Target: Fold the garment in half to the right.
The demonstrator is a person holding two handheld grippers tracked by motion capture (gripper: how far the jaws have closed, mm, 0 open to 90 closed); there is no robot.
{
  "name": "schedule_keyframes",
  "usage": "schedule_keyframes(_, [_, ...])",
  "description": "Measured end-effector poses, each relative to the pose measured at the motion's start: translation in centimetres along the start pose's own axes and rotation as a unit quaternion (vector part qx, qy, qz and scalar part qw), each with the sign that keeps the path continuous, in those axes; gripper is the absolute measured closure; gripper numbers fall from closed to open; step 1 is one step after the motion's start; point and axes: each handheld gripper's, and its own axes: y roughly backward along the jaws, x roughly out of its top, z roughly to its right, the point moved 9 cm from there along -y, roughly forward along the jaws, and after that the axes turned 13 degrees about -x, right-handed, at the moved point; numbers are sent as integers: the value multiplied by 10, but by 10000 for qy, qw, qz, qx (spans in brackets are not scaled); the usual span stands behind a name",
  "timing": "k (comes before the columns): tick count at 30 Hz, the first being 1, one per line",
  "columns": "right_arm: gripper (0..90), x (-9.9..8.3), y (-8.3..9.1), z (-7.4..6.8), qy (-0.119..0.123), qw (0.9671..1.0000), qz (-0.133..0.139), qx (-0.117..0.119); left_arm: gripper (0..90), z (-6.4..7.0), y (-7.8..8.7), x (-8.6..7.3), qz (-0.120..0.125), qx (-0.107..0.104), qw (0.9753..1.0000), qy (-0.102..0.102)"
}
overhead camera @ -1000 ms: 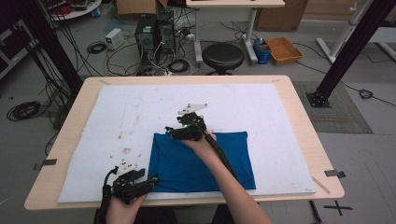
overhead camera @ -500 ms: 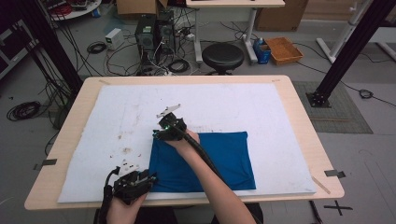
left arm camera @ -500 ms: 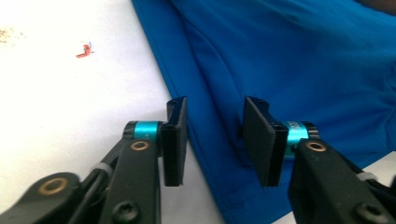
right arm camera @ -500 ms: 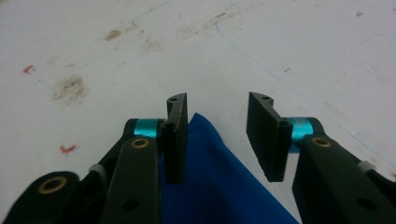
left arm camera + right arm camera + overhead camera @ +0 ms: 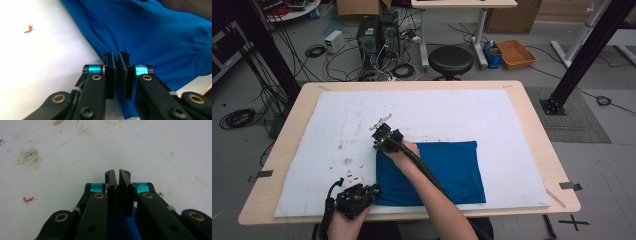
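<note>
A folded blue cloth lies on the white mat, toward the front of the table. My right gripper is at the cloth's far left corner, with the forearm stretched over the cloth. In the right gripper view its jaws are pressed together over bare mat, and blue cloth shows deep between them. My left gripper is at the cloth's near left corner. In the left gripper view its jaws are closed across the cloth's edge.
Brown stains mark the mat left of the cloth, and a small red mark lies nearby. The wooden table rims the mat. Beyond the table stand a stool, computers and cables on the floor.
My right gripper has moved left along the cloth's far edge to its far left corner. The left gripper has stayed at the near left corner.
</note>
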Motion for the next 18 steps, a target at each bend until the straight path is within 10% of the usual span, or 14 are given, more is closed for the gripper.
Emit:
schedule_keyframes(7, [859, 9, 24, 11, -316, 9986, 350, 251, 867, 10, 2, 10, 202, -383, 9991, -20])
schedule_keyframes(18, [858, 2, 78, 58, -603, 9947, 679, 473, 869, 64, -8, 48, 438, -1347, 9894, -330])
